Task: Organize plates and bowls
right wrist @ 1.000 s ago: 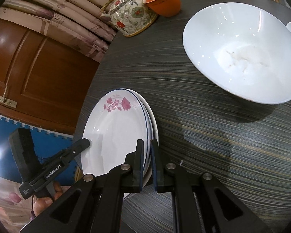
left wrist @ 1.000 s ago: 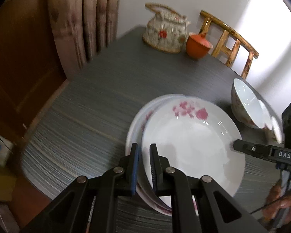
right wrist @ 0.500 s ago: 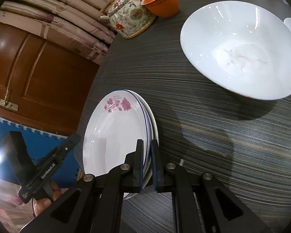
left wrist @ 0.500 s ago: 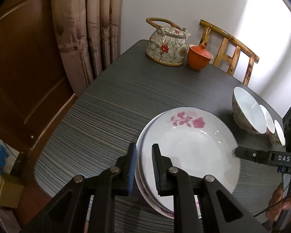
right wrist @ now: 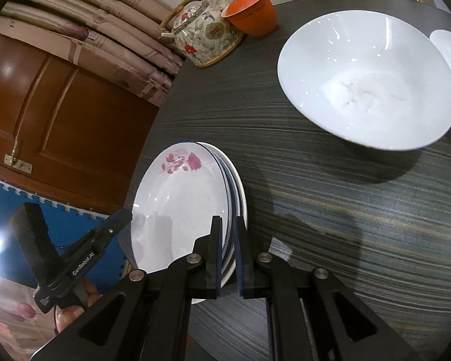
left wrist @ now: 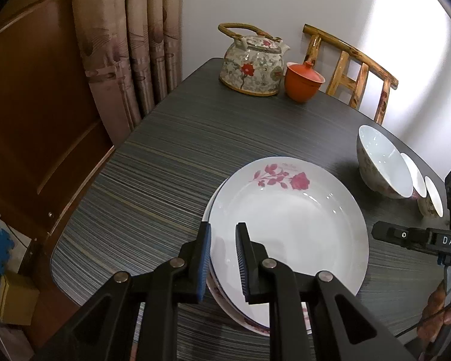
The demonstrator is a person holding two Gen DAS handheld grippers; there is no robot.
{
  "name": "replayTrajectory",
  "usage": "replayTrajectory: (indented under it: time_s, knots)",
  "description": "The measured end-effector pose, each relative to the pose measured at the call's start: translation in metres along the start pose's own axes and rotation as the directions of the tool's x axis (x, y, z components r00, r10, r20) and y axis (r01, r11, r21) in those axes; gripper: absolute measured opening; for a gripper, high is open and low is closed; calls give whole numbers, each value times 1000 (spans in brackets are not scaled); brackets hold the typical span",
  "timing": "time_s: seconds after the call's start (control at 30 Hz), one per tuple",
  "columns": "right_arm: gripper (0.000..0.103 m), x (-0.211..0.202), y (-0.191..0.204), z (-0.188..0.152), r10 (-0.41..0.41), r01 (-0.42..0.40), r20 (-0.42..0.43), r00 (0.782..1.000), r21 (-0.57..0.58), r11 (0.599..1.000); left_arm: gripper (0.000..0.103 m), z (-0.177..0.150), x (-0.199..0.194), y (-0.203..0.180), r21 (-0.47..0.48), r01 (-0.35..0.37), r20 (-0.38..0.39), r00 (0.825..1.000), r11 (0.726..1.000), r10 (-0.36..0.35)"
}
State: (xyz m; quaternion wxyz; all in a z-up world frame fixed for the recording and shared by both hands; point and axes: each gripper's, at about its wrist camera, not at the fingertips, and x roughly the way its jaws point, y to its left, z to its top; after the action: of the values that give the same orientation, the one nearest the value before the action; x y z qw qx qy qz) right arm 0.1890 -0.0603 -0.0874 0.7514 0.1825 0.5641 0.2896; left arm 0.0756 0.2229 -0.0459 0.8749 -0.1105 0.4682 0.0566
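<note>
A stack of white plates lies on the dark striped table; the top one has a red rose print. My left gripper stands over the stack's near rim with its jaws parted, gripping nothing. My right gripper is at the stack's opposite rim, its jaws close together around the plate edges. A large white bowl stands beyond on the right, also in the left wrist view, with small bowls behind it.
A floral teapot and an orange lidded cup stand at the table's far end. A wooden chair is behind the table. Curtains and a brown door are at the left. The table edge is close below the stack.
My left gripper's jaws have opened and let go of the plate rim, and it has drawn back and up. The plates now lie flat. The right gripper has stayed at the rim.
</note>
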Motion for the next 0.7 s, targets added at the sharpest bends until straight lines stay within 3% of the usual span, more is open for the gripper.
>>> replayTrajectory:
  time_s: [0.33,0.53,0.7]
  knots:
    - [11,-22,-23,-16,40,-44,59,997,67,997,23,-2,-2,-18,72,-30,15,999,997,29]
    - [15,-44,-53,-32,6,-18,97,995,118,993,25,-2,-7,-35,128,-51,32,998,990,48]
    - [28,-63,-77,-45,-43,22,133,990,156,988,31,-3,-11,-49,174,-75,57,996,982,66]
